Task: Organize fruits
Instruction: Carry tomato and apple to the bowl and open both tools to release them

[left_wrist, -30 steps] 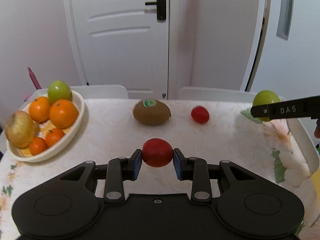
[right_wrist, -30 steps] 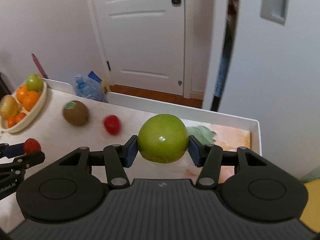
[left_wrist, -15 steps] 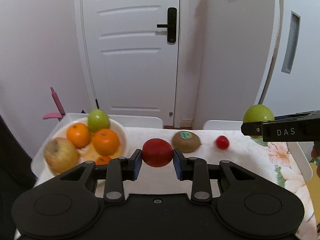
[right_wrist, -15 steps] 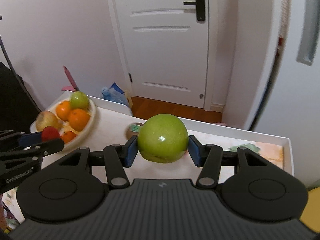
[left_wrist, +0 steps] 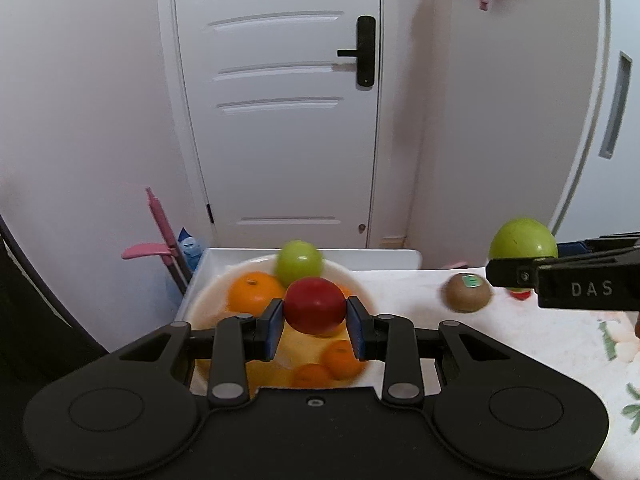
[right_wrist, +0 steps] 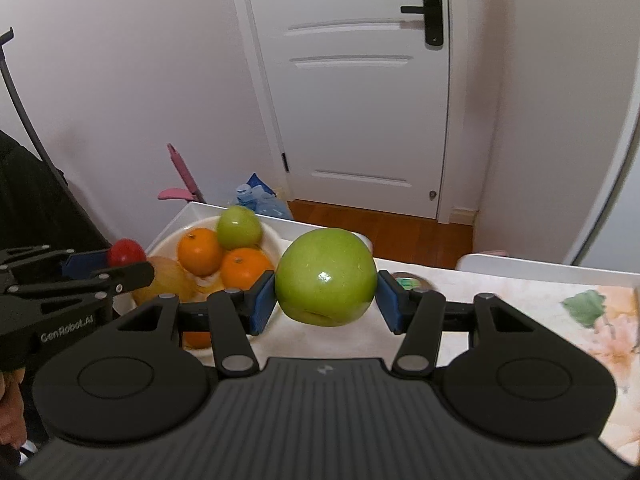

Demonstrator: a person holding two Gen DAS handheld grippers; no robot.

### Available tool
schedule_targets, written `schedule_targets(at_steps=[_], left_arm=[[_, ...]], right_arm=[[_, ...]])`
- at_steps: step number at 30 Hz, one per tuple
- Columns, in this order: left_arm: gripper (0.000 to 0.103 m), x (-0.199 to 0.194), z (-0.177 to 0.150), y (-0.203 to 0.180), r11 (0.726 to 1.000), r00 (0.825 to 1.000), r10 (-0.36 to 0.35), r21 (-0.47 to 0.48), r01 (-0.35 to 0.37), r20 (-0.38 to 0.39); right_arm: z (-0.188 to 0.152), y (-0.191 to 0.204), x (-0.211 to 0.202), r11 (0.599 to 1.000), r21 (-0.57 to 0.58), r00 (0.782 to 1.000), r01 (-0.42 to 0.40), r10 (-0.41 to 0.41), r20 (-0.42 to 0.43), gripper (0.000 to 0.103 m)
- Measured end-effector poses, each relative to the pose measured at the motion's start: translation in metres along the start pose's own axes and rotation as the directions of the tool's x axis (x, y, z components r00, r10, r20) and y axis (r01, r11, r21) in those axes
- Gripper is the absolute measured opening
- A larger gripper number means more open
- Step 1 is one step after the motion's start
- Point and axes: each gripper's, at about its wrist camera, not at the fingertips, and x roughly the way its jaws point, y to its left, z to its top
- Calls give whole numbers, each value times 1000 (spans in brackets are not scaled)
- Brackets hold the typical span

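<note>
My left gripper [left_wrist: 315, 326] is shut on a red tomato [left_wrist: 315, 305] and holds it above the white fruit bowl [left_wrist: 360, 288]. The bowl holds oranges [left_wrist: 254, 294], a small green apple [left_wrist: 300, 263] and a yellowish apple [right_wrist: 170, 280]. My right gripper [right_wrist: 326, 300] is shut on a big green apple [right_wrist: 325, 276] and holds it in the air just right of the bowl [right_wrist: 272, 236]. A kiwi with a green sticker [left_wrist: 468, 297] and a small red tomato [left_wrist: 520, 294] lie on the table.
The table has a floral cloth [left_wrist: 560, 344] and a raised white rim [left_wrist: 360, 254]. A pink stick [left_wrist: 160, 224] and a blue bag [right_wrist: 260, 200] stand beyond the far left edge. A white door [left_wrist: 288, 120] is behind.
Both grippers have moved left toward the bowl with their fruit still held. The left one now hangs over the bowl; the right one has come up beside it.
</note>
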Motion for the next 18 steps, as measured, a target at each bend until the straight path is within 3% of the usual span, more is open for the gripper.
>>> schedule_targets(at_steps=[8, 18], left_arm=[[37, 30, 6, 58, 1000, 1000, -12, 8, 12, -27], [37, 87, 4, 95, 997, 995, -63, 32, 66, -80]], right_arm=[[1, 41, 33, 999, 21, 999, 28, -27, -25, 68], [-14, 62, 64, 997, 53, 996, 61, -58, -66, 68]])
